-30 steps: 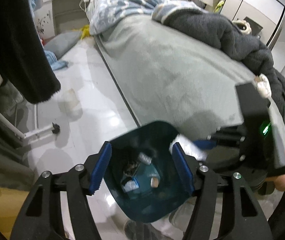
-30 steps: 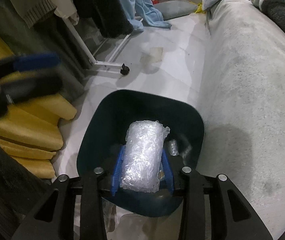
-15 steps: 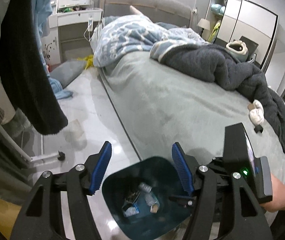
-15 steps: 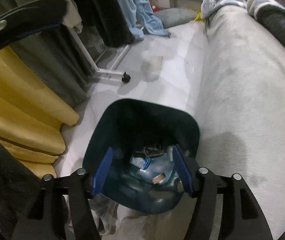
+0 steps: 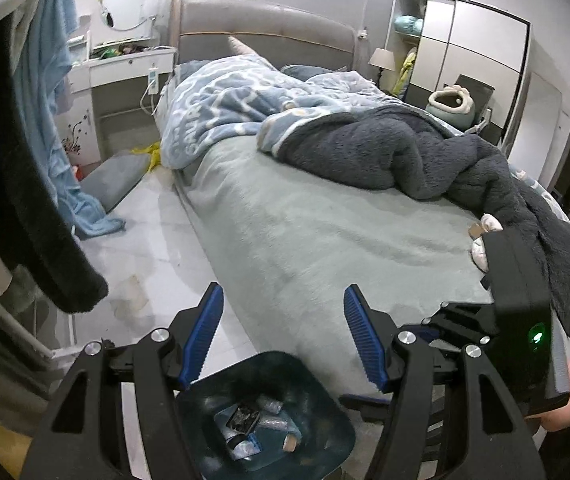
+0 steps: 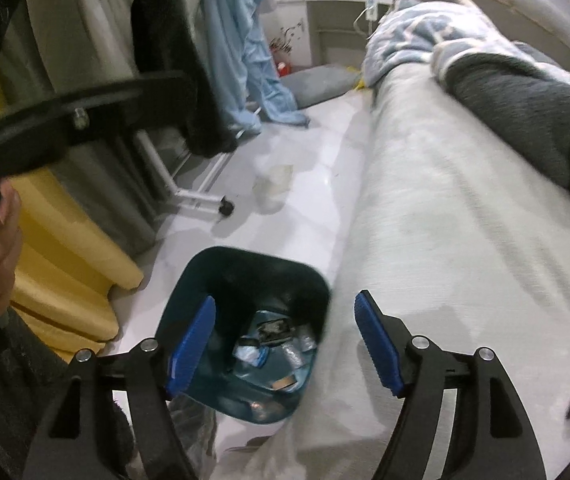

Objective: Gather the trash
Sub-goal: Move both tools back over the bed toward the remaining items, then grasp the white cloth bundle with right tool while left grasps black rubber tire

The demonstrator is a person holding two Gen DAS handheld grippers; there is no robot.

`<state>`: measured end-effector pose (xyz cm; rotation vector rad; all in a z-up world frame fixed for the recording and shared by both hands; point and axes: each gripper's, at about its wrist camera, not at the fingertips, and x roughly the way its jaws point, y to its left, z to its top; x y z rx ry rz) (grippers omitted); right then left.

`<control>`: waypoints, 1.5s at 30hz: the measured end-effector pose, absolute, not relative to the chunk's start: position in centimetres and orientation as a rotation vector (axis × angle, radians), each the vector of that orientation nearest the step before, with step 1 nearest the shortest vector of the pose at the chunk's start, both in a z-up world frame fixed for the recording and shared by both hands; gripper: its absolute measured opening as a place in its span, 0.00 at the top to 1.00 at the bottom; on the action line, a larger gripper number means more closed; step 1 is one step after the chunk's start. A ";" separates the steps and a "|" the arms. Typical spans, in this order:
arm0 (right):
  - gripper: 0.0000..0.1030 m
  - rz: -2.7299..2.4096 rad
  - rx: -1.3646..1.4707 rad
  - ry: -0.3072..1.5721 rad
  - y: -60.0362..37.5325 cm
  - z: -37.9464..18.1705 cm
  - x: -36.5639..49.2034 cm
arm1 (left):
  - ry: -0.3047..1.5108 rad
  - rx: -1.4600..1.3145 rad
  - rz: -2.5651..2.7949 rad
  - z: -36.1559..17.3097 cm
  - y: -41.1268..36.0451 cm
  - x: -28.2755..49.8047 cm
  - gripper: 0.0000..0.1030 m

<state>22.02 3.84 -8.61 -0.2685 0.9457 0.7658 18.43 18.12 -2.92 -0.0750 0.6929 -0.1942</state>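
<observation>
A dark teal trash bin [image 5: 317,392] stands on the floor beside the bed and holds several scraps and wrappers [image 5: 253,424]. It also shows in the right wrist view [image 6: 221,272], with the same trash [image 6: 273,348] inside. My left gripper [image 5: 281,336] is open and empty, high above the bin. My right gripper [image 6: 285,344] is open and empty over the bin's right edge. A clear plastic cup [image 6: 273,188] lies on the white floor further on. A small white crumpled thing [image 5: 485,236] lies on the bed by the dark blanket.
The bed [image 5: 325,232] with a grey sheet, a blue quilt [image 5: 237,108] and a dark fleece blanket [image 5: 425,156] fills the right. A clothes rack with hanging garments [image 6: 189,60] and yellow cushions [image 6: 65,260] stand on the left. A grey pillow [image 5: 113,180] lies on the floor.
My right gripper opened and let the bubble-wrap roll drop into the bin. Both grippers then rose and pulled back from the bin.
</observation>
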 end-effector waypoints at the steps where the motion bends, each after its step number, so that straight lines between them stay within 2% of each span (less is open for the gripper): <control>1: 0.27 0.757 -0.260 0.937 3.1 -8.2 22.1 | 0.690 -0.074 -0.202 -2.8 17.5 18.7 0.37; 14: 0.22 0.612 -0.182 0.841 -6.2 -4.5 24.2 | 0.692 -0.079 -0.263 -2.3 12.3 20.5 0.37; 30: 0.17 0.497 -0.149 0.820 -13.2 -4.7 25.4 | 0.725 -0.049 -0.353 -3.3 5.0 22.3 0.37; 40: 0.17 0.428 -0.076 0.865 -18.9 -6.8 28.1 | 0.759 -0.029 -0.389 -4.7 1.3 23.3 0.37; 45: 0.17 0.404 -0.059 0.882 -20.5 -7.8 28.8 | 0.775 -0.036 -0.424 -5.2 -0.7 23.7 0.33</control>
